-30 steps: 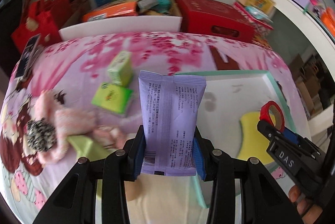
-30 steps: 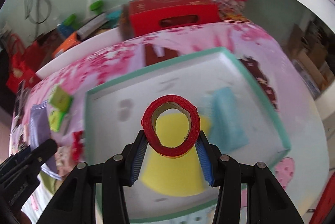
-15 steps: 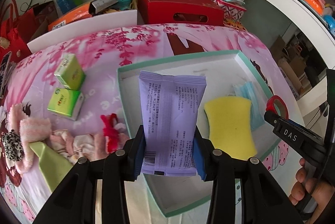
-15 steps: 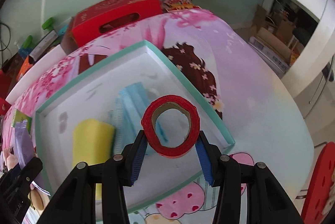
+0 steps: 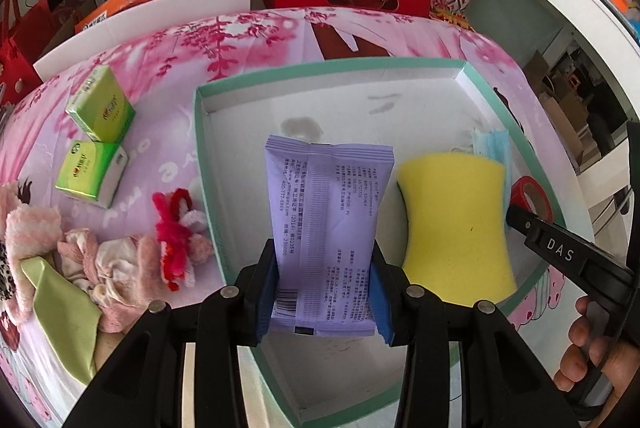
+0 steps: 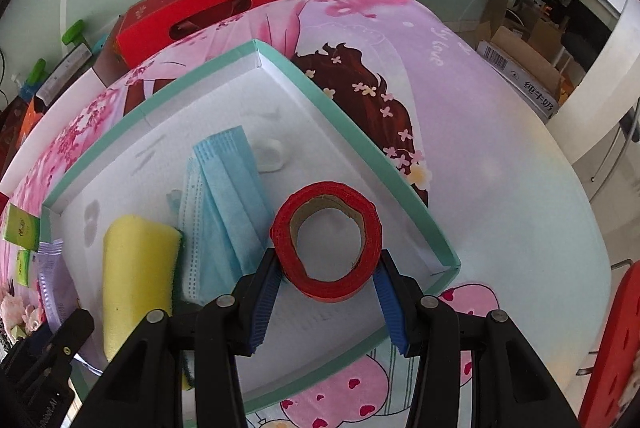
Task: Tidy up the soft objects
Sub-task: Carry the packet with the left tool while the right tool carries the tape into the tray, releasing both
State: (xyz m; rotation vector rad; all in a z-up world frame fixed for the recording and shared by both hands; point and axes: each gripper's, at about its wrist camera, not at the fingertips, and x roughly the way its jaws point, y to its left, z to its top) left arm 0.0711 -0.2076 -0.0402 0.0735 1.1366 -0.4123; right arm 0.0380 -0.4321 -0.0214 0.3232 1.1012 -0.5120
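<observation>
- The purple wipes packet is clamped by its lower end between the blue pads of the left gripper, standing up over the left part of the white tray, above the floor of it and not yet down.
- The packet is slick film and held only near one end; if the jaws loosen early it could tip and land leaning on the tray's green rim or drop outside onto the pink cloth.
- The yellow sponge lies just to the right of the packet. A drop too far right would put the packet on top of the sponge instead of beside it.
- The right gripper is closed on a red tape roll, held over the tray's near right corner, next to the blue face mask.
- The roll's cardboard core looks squeezed out of round; a harder pinch could crush it, and on release it may spring or roll toward the low rim.
- Both tools are over the same tray, and the right one shows at the edge of the left view; lowering them together risks a knock that shifts the mask or sponge.
- Outside the tray, two green tissue packs and a heap of pink cloths wait, so space is worth saving.
</observation>
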